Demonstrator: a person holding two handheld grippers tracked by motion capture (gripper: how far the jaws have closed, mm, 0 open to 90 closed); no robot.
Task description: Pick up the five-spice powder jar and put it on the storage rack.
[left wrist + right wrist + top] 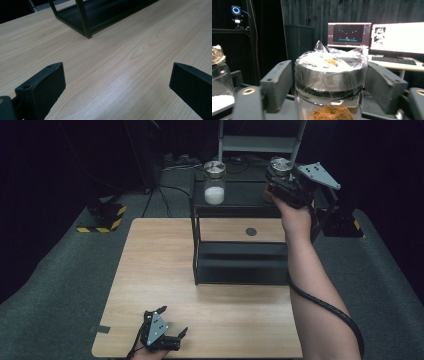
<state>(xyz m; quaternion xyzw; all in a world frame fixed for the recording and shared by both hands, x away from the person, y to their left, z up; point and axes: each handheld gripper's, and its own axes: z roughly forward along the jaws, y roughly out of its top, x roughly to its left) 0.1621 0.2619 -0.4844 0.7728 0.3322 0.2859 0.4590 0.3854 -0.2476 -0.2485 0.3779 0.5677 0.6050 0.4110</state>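
One tabletop [150,270] carries one black rack [240,270] at 12 o'clock, its top shelf holding two jars for access: white-filled [215,182] at 11, brown-filled [330,85] at 1. Right tongs [329,82] bracket the brown jar's lid, jaws parted, not visibly pressing; left tongs [115,85], open and empty, idle at 7 o'clock.

A black two-level metal shelf [240,265] stands on the light wooden table [160,285], at its far right part.
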